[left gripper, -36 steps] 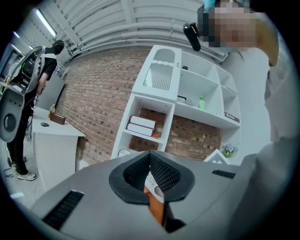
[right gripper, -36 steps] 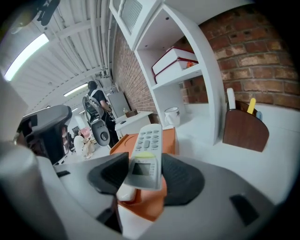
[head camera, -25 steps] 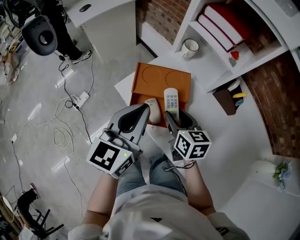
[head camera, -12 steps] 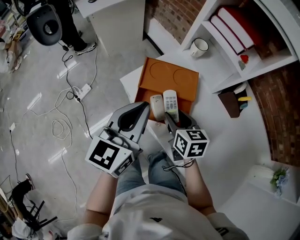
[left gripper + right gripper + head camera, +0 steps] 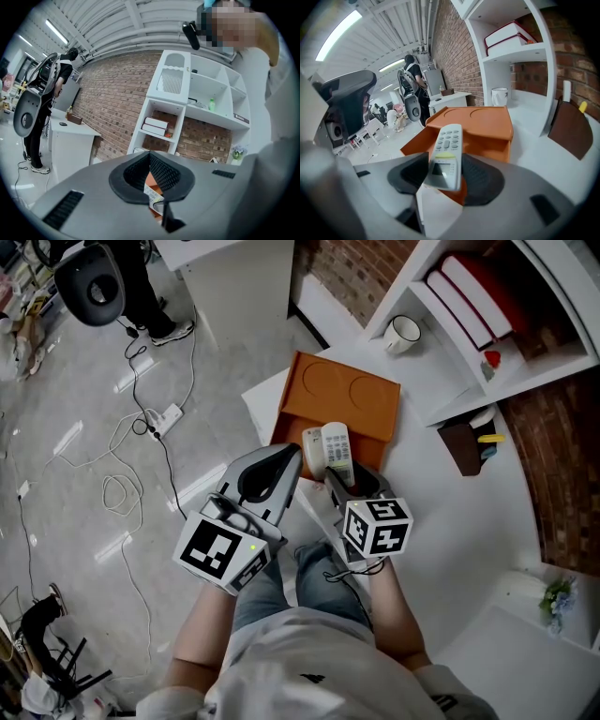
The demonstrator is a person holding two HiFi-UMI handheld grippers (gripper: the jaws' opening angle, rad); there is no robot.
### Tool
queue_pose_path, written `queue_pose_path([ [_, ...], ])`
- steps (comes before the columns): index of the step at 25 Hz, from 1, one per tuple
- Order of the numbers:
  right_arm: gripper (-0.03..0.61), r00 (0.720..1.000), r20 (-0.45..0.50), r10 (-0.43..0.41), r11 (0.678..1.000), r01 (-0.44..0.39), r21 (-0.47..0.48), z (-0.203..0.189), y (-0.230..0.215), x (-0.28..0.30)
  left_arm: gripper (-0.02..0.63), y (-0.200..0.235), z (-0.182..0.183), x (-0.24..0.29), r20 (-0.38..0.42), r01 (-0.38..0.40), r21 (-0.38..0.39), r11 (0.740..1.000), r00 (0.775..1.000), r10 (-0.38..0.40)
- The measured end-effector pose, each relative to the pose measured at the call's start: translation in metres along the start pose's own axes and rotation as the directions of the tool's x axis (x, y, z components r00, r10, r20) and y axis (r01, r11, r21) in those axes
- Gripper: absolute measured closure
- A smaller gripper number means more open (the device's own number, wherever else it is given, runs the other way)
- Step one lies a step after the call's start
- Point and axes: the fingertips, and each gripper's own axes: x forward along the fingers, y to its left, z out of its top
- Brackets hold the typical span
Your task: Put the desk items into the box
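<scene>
Gripping a white remote (image 5: 335,451) in the right tongs (image 5: 345,476) over the near, open part of the orange box (image 5: 349,395) on the white counter (image 5: 441,512), as caught from the head view. Clamped at the display end, keypad end pointing away from the person and across the box's front edge. Apparently lying in that open part, just left of the remote: 1 small white item (image 5: 312,440), too unclear to name. Hanging beside them near the box's left corner, the left tongs (image 5: 292,457).

Looking along the left tongs: pressed together with nothing between, only a sliver of orange and a scrap of white showing past the pads.

Looking along the right tongs: closed on the remote's 2 long sides, buttons up, lengthwise in line with the tongs and leaning slightly left. Straight ahead and a little below, the box, with 2 round recesses in its lidded far part, then a white mug (image 5: 499,96) and shelves beyond.

Judged from this: carrying, not yet letting go. Probably calling next for a short move forward and down, keeping the long axis parallel to the box's side to clear the white item. Plainly the nearer hand for it: the right.
</scene>
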Motion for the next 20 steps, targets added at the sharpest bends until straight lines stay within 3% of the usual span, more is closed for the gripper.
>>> queue_pose_path([
  [10,0.348,0.998,-0.050,0.032,0.999,-0.033,-0.026,-0.0054,0.0044,0.0013,0.601,-0.0007,0.0009,0.0001,0.005,0.006,-0.001,1.000,1.000,-0.006],
  [20,0.347,0.999,-0.049,0.001,0.998,-0.004,-0.060,-0.0043,0.0042,0.0007,0.601,-0.0009,0.0033,-0.0022,0.007,0.004,0.003,1.000,1.000,-0.004],
])
